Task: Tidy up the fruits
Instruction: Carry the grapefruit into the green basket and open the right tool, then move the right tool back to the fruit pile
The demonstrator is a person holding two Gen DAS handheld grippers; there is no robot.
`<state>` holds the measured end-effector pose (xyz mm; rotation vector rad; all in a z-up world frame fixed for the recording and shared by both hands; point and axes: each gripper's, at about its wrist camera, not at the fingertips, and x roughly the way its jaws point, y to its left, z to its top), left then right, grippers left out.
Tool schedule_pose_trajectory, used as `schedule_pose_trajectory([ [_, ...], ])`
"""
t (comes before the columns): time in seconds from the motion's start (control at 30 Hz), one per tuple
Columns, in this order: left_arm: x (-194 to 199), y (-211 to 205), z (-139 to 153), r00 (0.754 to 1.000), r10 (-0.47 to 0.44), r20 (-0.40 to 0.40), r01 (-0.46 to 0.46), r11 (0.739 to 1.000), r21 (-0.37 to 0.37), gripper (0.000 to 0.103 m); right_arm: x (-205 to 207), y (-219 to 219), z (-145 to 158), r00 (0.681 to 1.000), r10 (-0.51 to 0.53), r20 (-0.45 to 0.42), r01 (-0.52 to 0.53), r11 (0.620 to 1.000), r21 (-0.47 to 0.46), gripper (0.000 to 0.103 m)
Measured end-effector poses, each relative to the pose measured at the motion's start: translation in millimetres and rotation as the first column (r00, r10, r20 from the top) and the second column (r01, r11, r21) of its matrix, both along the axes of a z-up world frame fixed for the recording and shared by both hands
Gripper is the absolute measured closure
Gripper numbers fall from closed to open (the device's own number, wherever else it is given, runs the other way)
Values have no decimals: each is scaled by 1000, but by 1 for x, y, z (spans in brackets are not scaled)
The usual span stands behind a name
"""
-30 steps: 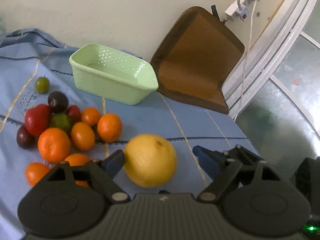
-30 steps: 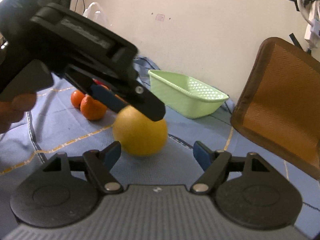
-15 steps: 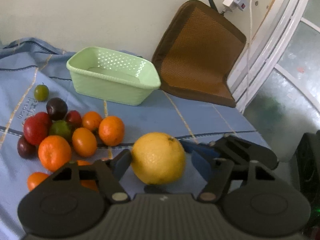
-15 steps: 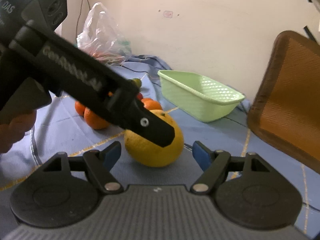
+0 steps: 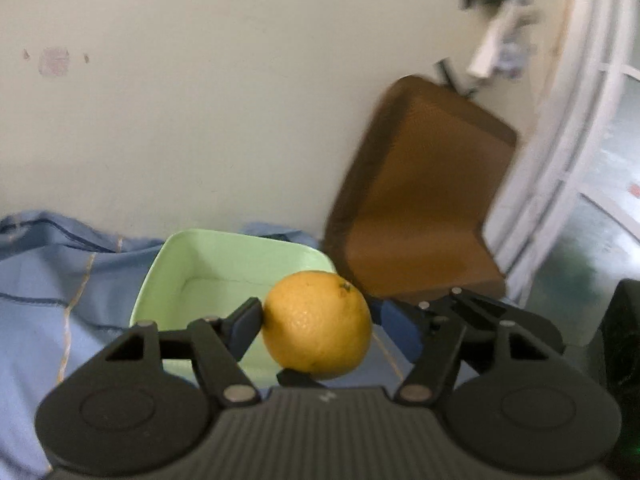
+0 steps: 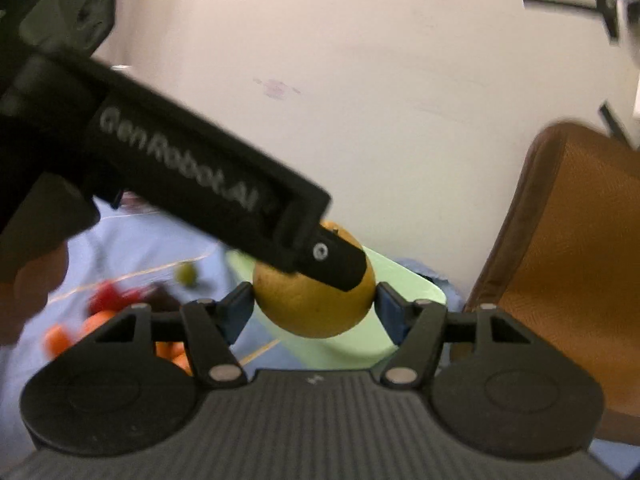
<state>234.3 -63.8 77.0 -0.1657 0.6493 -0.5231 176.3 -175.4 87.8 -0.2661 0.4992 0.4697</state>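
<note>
A big yellow grapefruit hangs in the air in front of the pale green basket, held between both grippers. In the left wrist view my left gripper has its left pad against the fruit's side and its right pad close to the other side; its jaws are opening slightly. In the right wrist view my right gripper presses both blue pads on the grapefruit. One of the left gripper's fingers lies across the top of the fruit. The basket looks empty.
Small oranges, a red fruit and a green fruit lie blurred on the blue cloth at the left. A brown cushion leans on the wall right of the basket. A person's hand holds the left gripper.
Both grippers have narrowed onto the grapefruit and lifted it off the cloth, carrying it towards the green basket. The pile of small fruits has dropped out of the left wrist view.
</note>
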Motion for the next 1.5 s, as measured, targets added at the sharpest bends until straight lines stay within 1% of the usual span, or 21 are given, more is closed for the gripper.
schedule_pose_trajectory([
  [0.07, 25, -3, -11, 999, 6, -45, -6, 1000, -6, 36, 21, -1, -9, 999, -24, -42, 24, 1000, -6, 35],
  [0.13, 39, -7, -22, 997, 7, -79, -7, 1000, -5, 36, 33, -2, -18, 998, -33, -52, 32, 999, -35, 34],
  [0.2, 48, -12, -31, 994, 6, -109, -6, 1000, 4, 36, 40, -4, -25, 998, -40, -57, 37, 998, -43, 34],
  [0.27, 51, -14, -36, 992, -7, -125, 7, 1000, 4, 33, 45, -6, -27, 998, -50, -32, 48, 998, -39, 33],
  [0.33, 46, -12, -32, 994, -19, -112, 18, 1000, -9, 32, 42, -6, -26, 997, -70, 16, 71, 997, -44, 32],
  [0.4, 34, -3, -22, 997, -20, -80, 18, 999, -30, 31, 40, -11, -22, 997, -75, 19, 75, 997, -13, 32],
  [0.43, 26, 6, -14, 998, -22, -62, 19, 998, -54, 30, 37, -15, -20, 997, -79, 20, 79, 997, 6, 32],
  [0.5, 4, 29, 1, 1000, -10, -23, 8, 995, -102, 28, 28, -22, -15, 996, -84, 18, 83, 995, 47, 32],
  [0.57, -23, 57, 11, 1000, 13, 15, -10, 989, -150, 23, 15, -32, -12, 997, -81, -3, 81, 992, 98, 33],
  [0.63, -56, 85, 14, 998, 52, 43, -45, 986, -161, 23, -3, -39, -12, 997, -71, -43, 77, 986, 151, 34],
  [0.7, -83, 107, 10, 994, 95, 53, -86, 984, -159, 23, -21, -39, -14, 994, -68, -88, 83, 980, 179, 34],
  [0.83, -127, 140, -12, 988, 155, 1, -153, 973, -171, 23, -53, -34, -22, 987, -38, -157, 73, 972, 222, 40],
  [0.9, -142, 150, -26, 985, 166, -35, -170, 967, -188, 23, -69, -23, -22, 986, -15, -168, 54, 971, 233, 42],
  [0.93, -144, 154, -34, 984, 168, -54, -175, 964, -199, 24, -76, -18, -19, 985, -1, -171, 42, 971, 237, 46],
  [0.97, -148, 157, -40, 983, 166, -77, -179, 961, -212, 25, -83, -13, -20, 985, 14, -174, 29, 971, 238, 46],
  [1.07, -150, 164, -55, 977, 167, -131, -196, 946, -259, 26, -101, 0, -20, 984, 54, -168, -15, 974, 225, 46],
  [1.2, -150, 166, -65, 975, 152, -163, -196, 933, -302, 27, -105, 19, -23, 977, 83, -196, -42, 977, 207, 46],
  [1.33, -148, 153, -71, 978, 127, -164, -166, 951, -259, 27, -100, 35, -31, 972, 97, -216, -56, 981, 188, 46],
  [1.37, -146, 150, -74, 978, 122, -172, -164, 954, -251, 31, -100, 37, -32, 970, 103, -220, -63, 981, 181, 46],
  [1.4, -145, 149, -77, 976, 117, -184, -162, 954, -252, 35, -100, 40, -34, 969, 109, -224, -71, 983, 171, 46],
  [1.5, -139, 148, -86, 968, 107, -225, -167, 949, -267, 39, -95, 49, -42, 961, 119, -249, -87, 987, 136, 46],
])
